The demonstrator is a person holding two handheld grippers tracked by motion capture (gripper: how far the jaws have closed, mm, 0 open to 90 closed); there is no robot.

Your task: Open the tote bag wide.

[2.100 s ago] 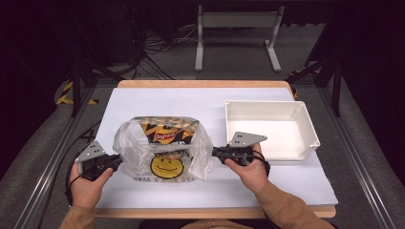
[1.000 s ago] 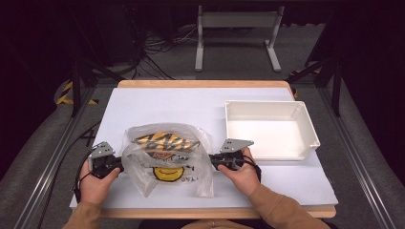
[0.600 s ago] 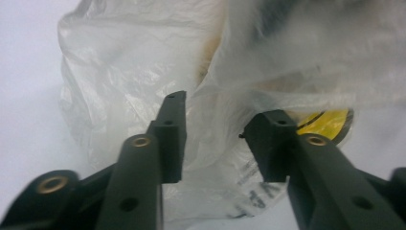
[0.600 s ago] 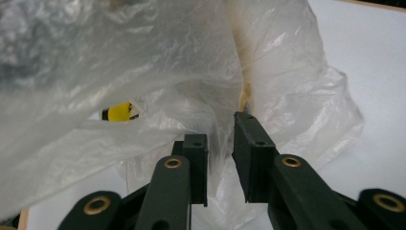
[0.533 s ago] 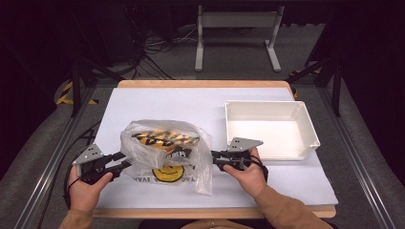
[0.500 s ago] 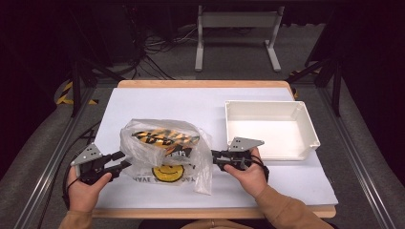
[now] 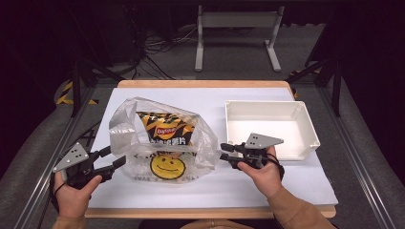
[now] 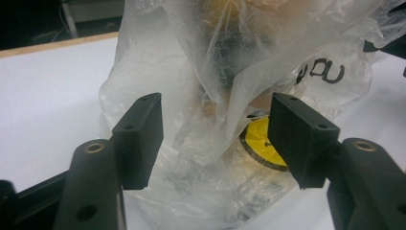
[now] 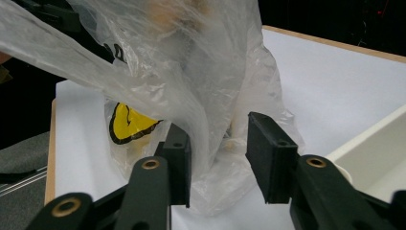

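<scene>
A clear plastic bag (image 7: 143, 138) with a yellow smiley face (image 7: 167, 167) stands slumped on the white table, with an orange-and-black chips packet (image 7: 167, 129) upright inside it. My left gripper (image 7: 113, 156) is at the bag's left side. In the left gripper view my left gripper (image 8: 215, 124) has just been opening, and loose bag film (image 8: 215, 72) hangs between the jaws without being pinched. My right gripper (image 7: 223, 152) is at the bag's right edge. In the right gripper view my right gripper (image 9: 218, 153) has also just been opening, a fold of film (image 9: 210, 96) loose between the jaws.
A white rectangular tray (image 7: 310, 129) sits at the right of the table, just behind my right hand. Bare white table surface (image 7: 215, 186) runs along the front edge. Dark floor, cables and a metal stand lie beyond the far edge.
Both grippers went from shut on the bag's sides to open and drew slightly outward and up. The bag, released, has settled taller with the chips packet more upright.
</scene>
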